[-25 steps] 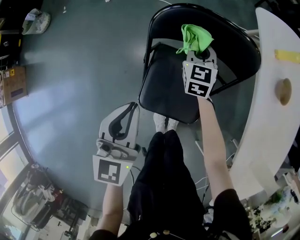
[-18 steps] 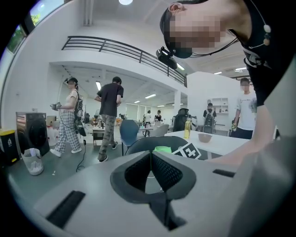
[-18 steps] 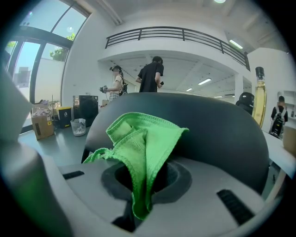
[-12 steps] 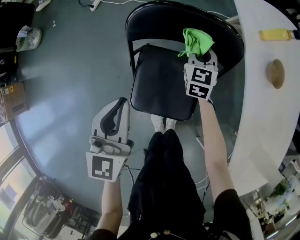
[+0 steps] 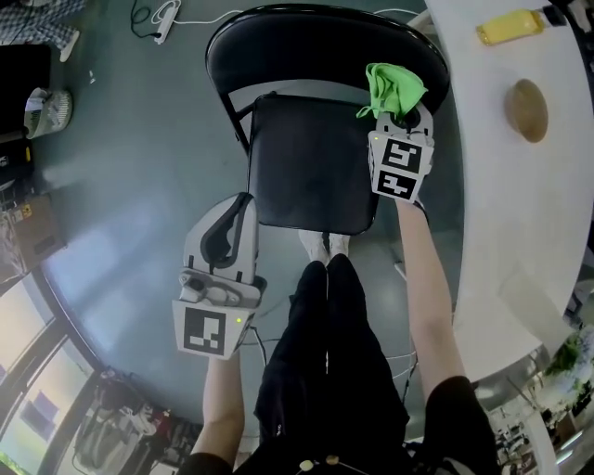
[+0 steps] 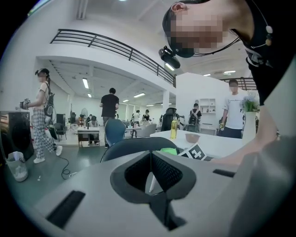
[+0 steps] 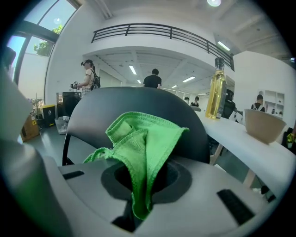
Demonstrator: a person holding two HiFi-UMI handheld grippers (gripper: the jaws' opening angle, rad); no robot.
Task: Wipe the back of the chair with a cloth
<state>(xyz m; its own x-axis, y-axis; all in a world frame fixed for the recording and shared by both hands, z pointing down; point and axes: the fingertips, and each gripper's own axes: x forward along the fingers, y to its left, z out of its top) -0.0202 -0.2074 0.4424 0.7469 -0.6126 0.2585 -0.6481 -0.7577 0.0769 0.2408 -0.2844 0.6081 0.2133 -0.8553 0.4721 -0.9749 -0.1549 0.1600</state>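
Note:
A black chair stands in front of me, its curved backrest (image 5: 306,23) beyond the seat (image 5: 311,176). My right gripper (image 5: 399,113) is shut on a bright green cloth (image 5: 390,86), held over the seat's right side, just short of the backrest (image 7: 138,115). In the right gripper view the green cloth (image 7: 141,148) bunches out of the closed jaws. My left gripper (image 5: 232,232) hangs low to the left of the seat, jaws together and holding nothing. The chair's backrest (image 6: 138,146) shows ahead of the left gripper (image 6: 150,178).
A white curved table (image 5: 501,186) runs along the right, with a yellow object (image 5: 509,26) and a tan bowl (image 5: 527,96) on it. An oil bottle (image 7: 216,90) and the bowl (image 7: 263,125) stand on it. My legs and shoes (image 5: 325,246) are by the seat's front edge. People stand in the distance.
The chair has shifted left and nearer in the head view as I turned. My right gripper with the cloth stays near the backrest's right side. The left gripper barely moved.

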